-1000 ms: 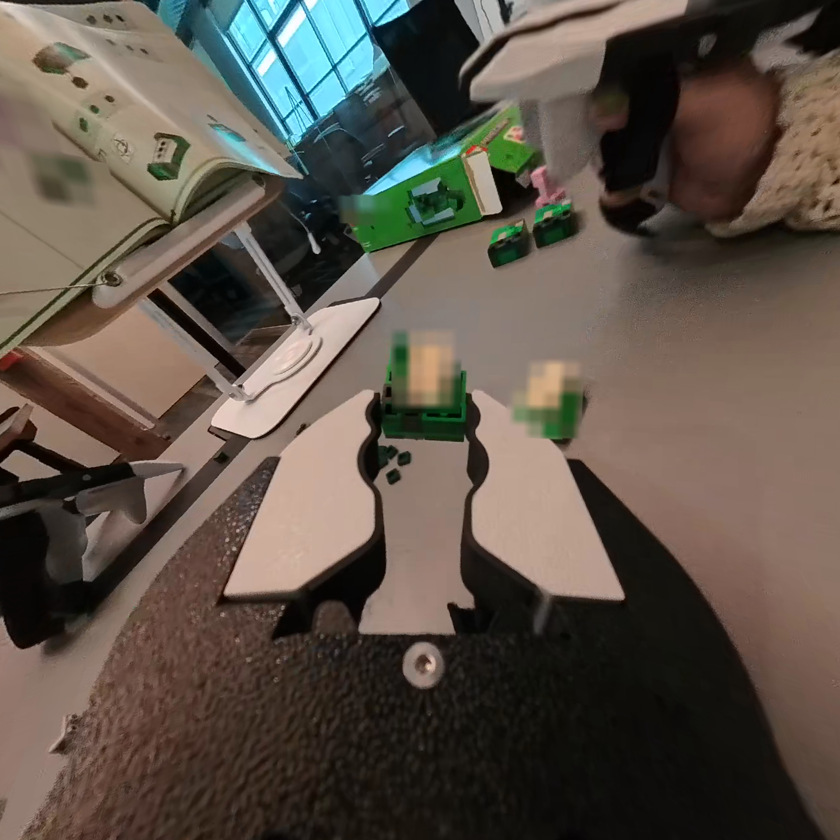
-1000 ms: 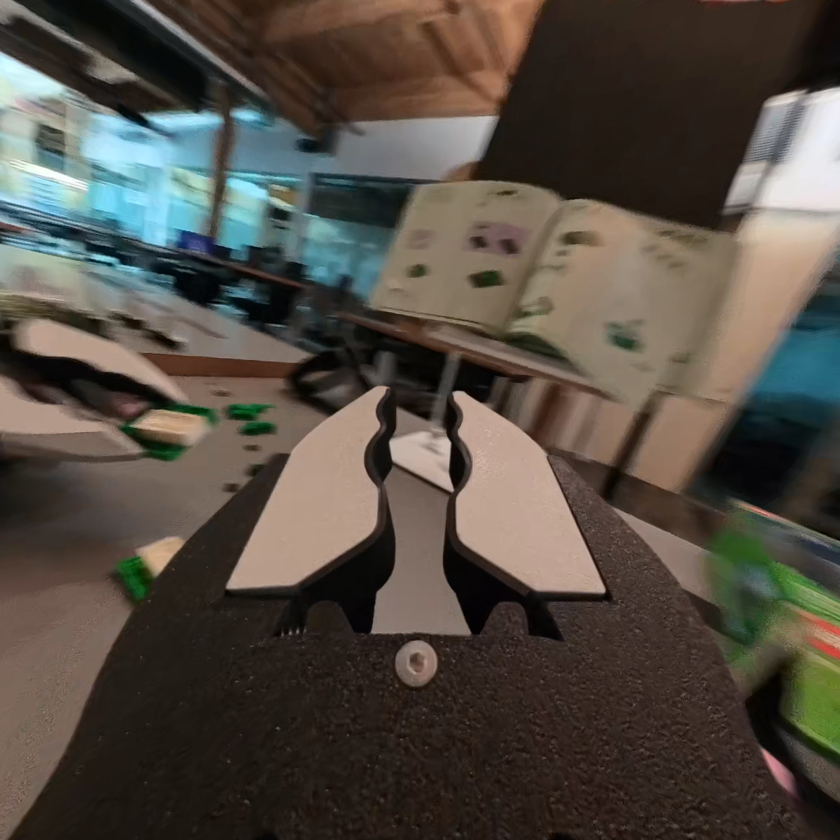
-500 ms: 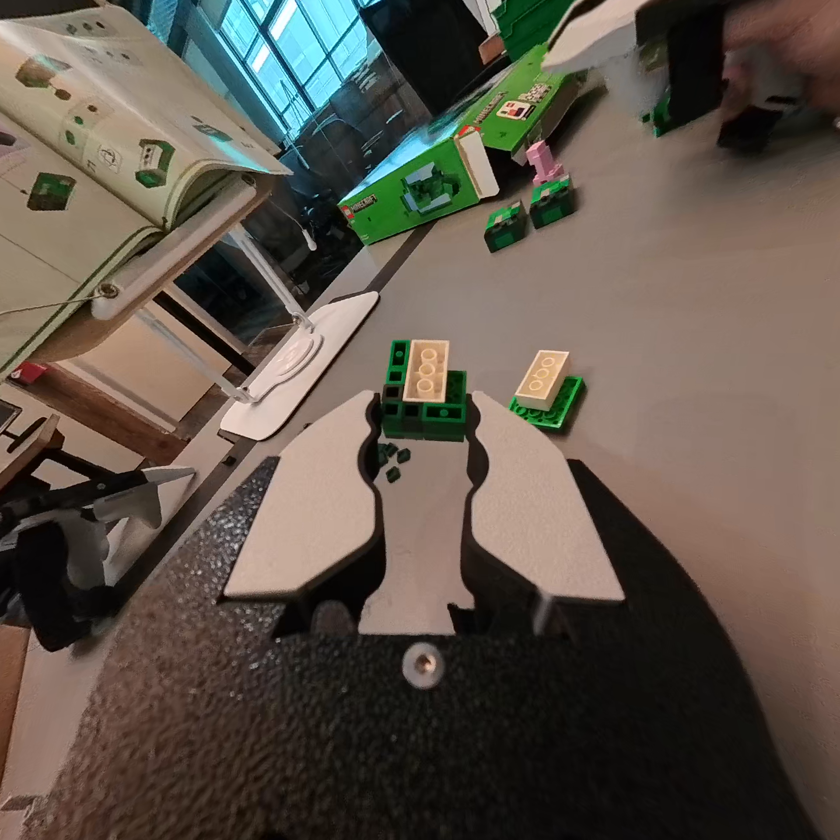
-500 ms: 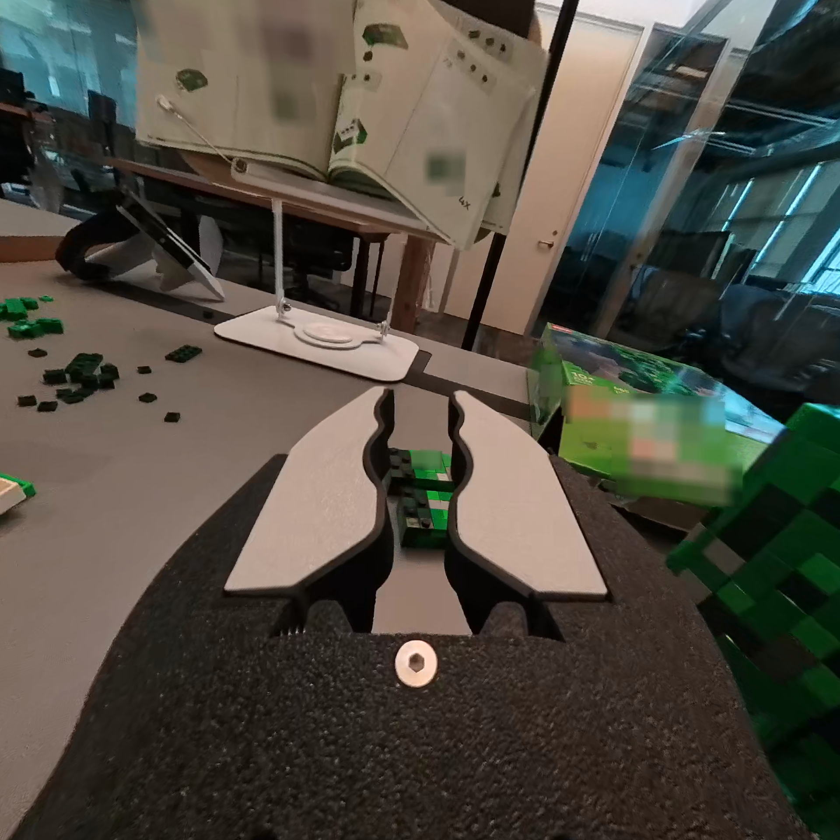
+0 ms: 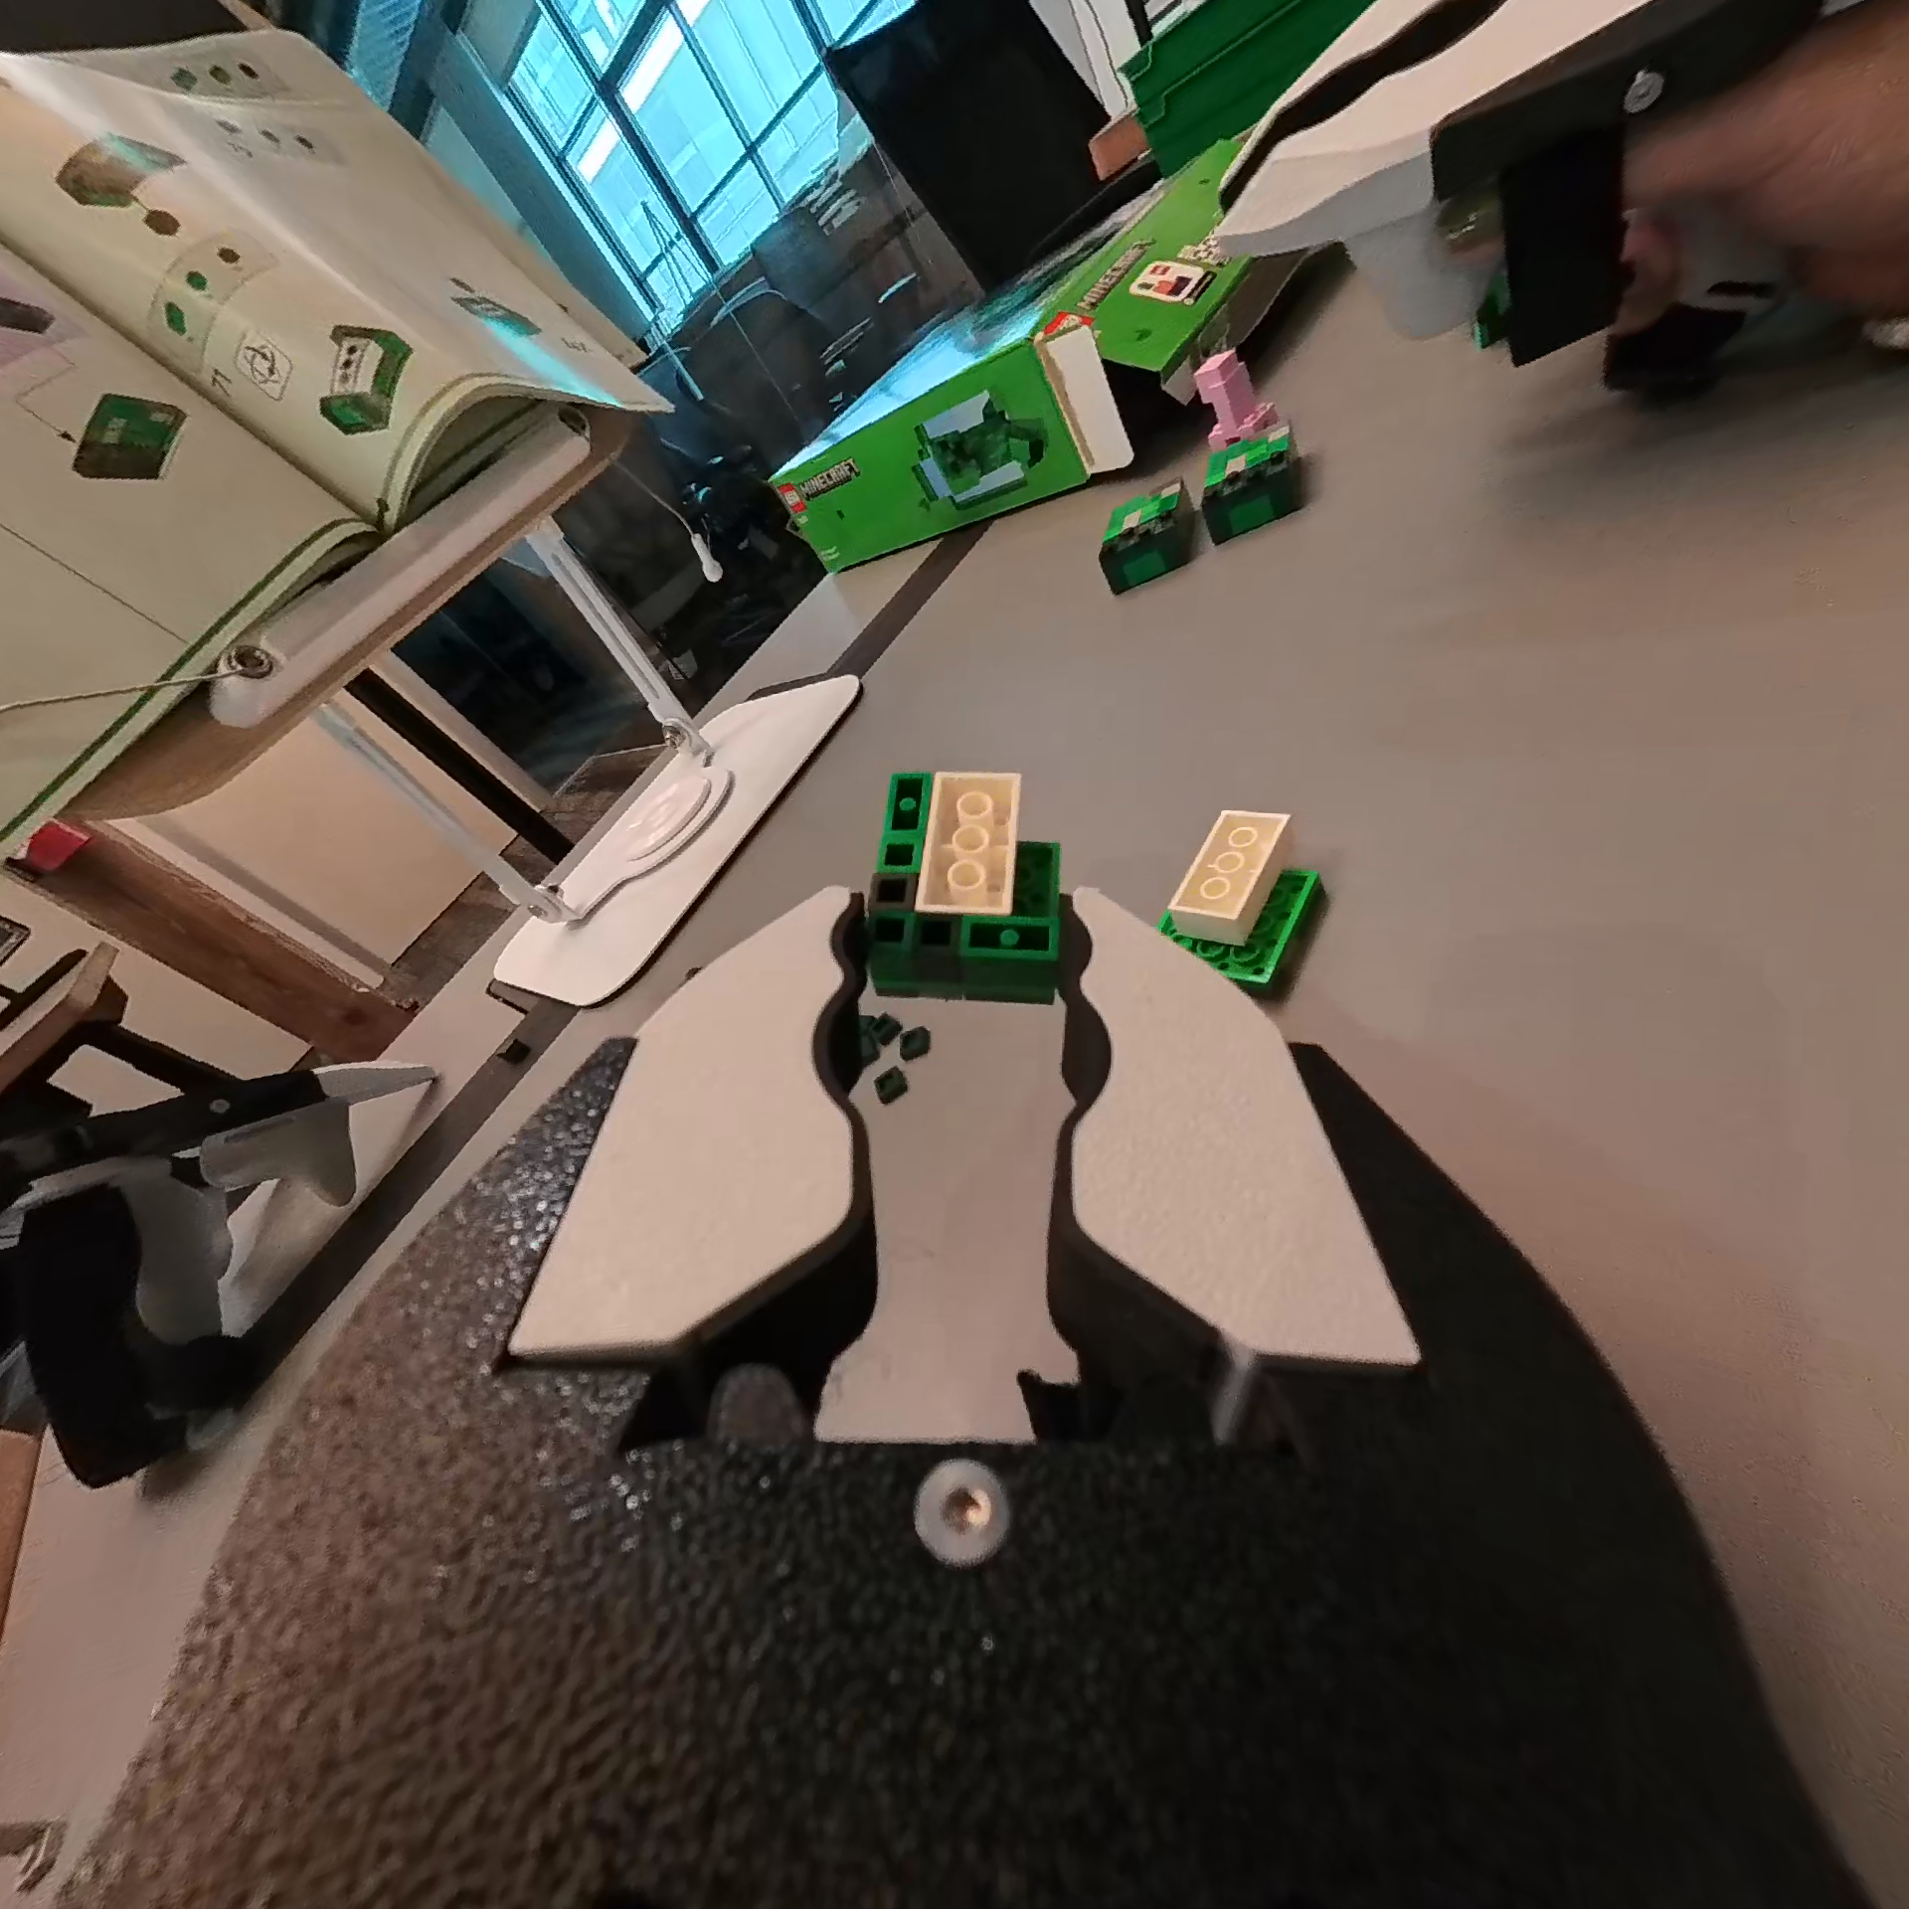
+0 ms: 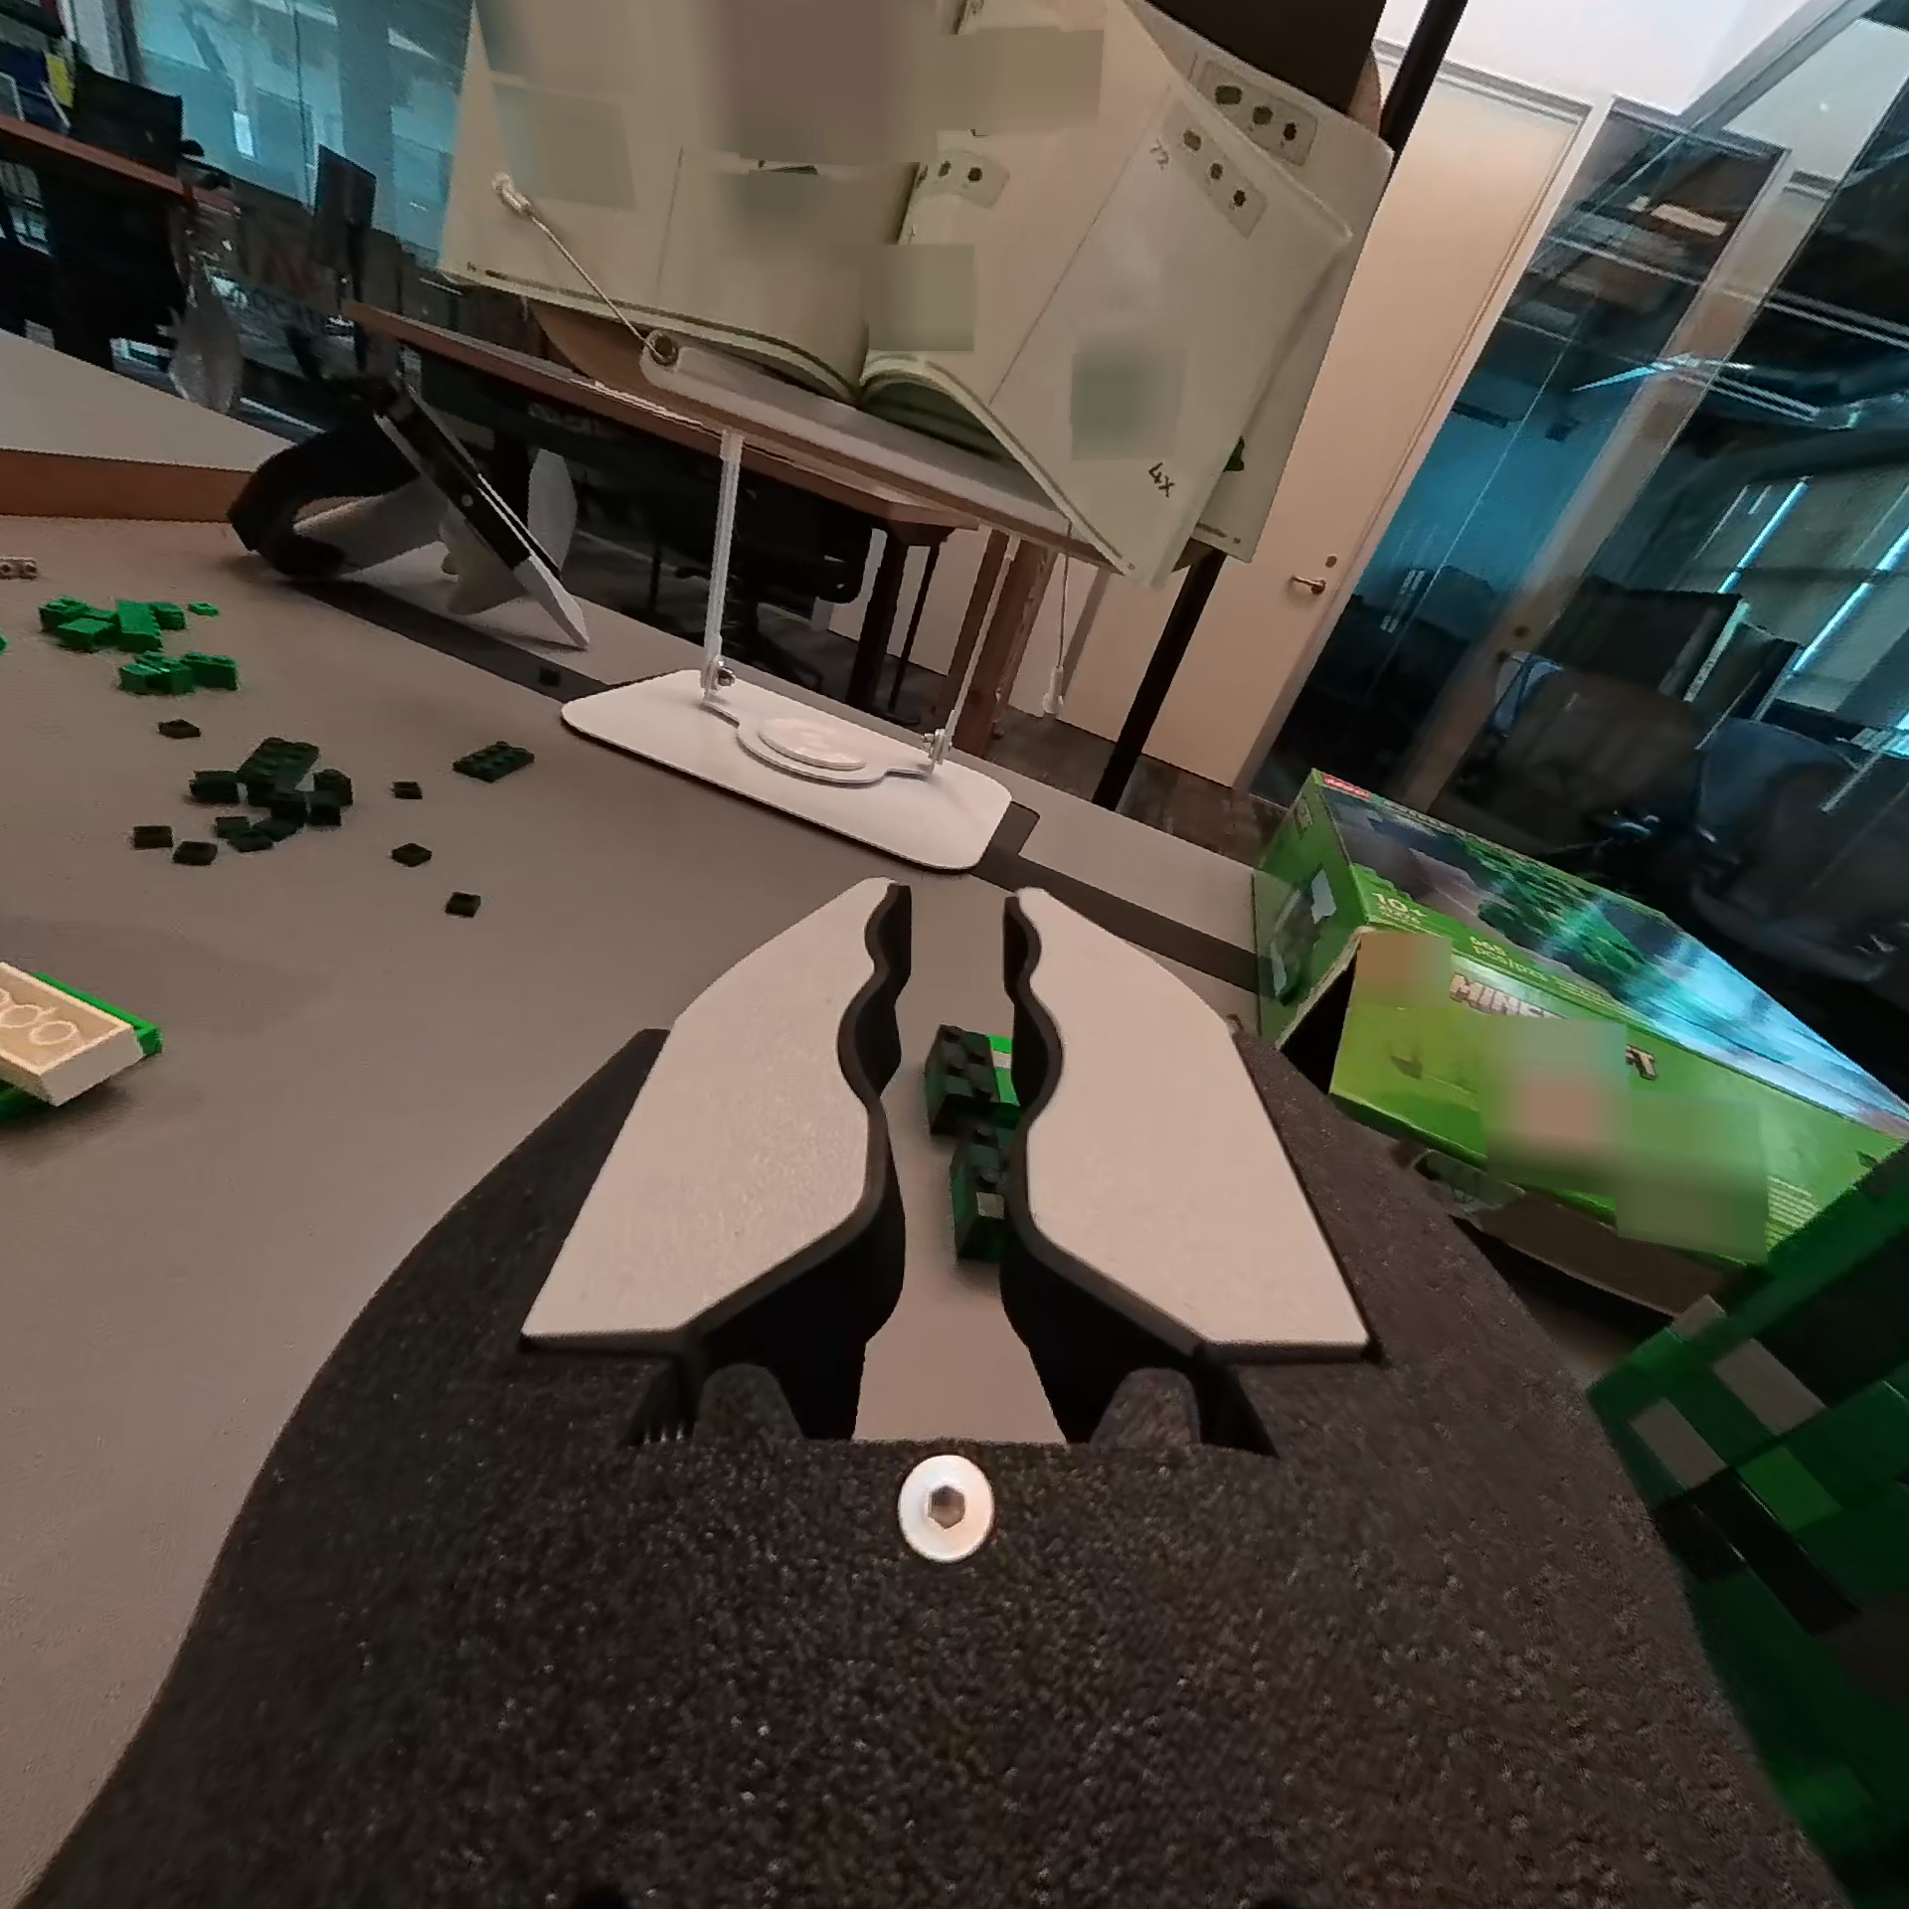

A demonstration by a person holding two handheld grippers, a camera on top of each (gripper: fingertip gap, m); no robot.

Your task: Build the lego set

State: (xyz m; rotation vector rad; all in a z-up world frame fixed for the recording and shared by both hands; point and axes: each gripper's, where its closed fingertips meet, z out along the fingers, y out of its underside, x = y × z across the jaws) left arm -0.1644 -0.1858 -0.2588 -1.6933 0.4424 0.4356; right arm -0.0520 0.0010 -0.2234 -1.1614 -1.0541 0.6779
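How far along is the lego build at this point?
Early to midway. Done: a green block with a cream brick on top, two small green cubes and a pink figure. In hand: nothing visibly gripped; the right gripper straddles small green pieces. Left: loose dark green pieces remain unplaced.

Each gripper, left (image 5: 961, 935) and right (image 6: 956, 930), is formed of two pale grey, wavy-edged fingers (image 5: 723, 1157) backed in black, mounted on a black pebbled body in which a silver screw (image 6: 944, 1521) is set.
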